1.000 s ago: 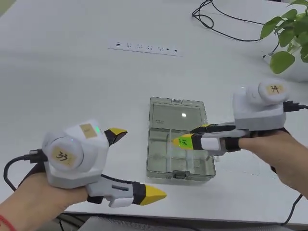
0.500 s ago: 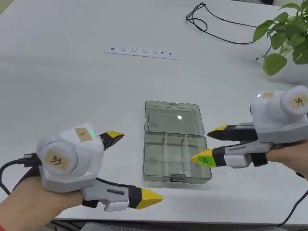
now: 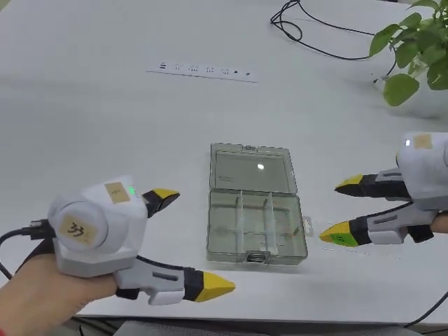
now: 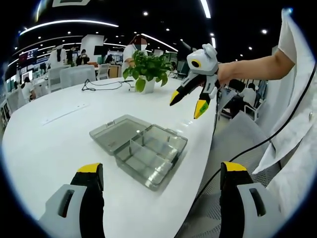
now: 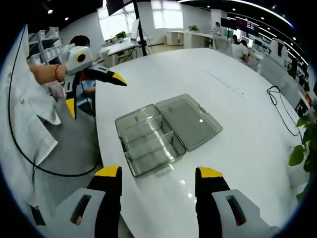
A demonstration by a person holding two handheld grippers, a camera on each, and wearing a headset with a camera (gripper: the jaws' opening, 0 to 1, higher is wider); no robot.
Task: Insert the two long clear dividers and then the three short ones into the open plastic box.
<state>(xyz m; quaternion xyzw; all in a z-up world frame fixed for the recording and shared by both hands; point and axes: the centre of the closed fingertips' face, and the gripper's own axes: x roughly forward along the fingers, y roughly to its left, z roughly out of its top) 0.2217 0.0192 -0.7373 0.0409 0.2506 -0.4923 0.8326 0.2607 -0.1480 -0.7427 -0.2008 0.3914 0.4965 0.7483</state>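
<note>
1 left gripper (image 3: pixel 190 239) nearest, at front edge of table (image 3: pixel 105 126), jaws wide apart, nothing between them. 1 right gripper (image 3: pixel 341 210) just right of box, jaws spread, holding nothing. 1 clear box (image 3: pixel 253 171) between the 2 grippers, lid lying open on far side; 2 long dividers (image 3: pixel 240 222) upright in tray. Short dividers: cannot tell. Beyond: 1 power strip (image 3: pixel 203 71), 1 black cable (image 3: pixel 315 31), 1 plant (image 3: pixel 409 56) far right.
</note>
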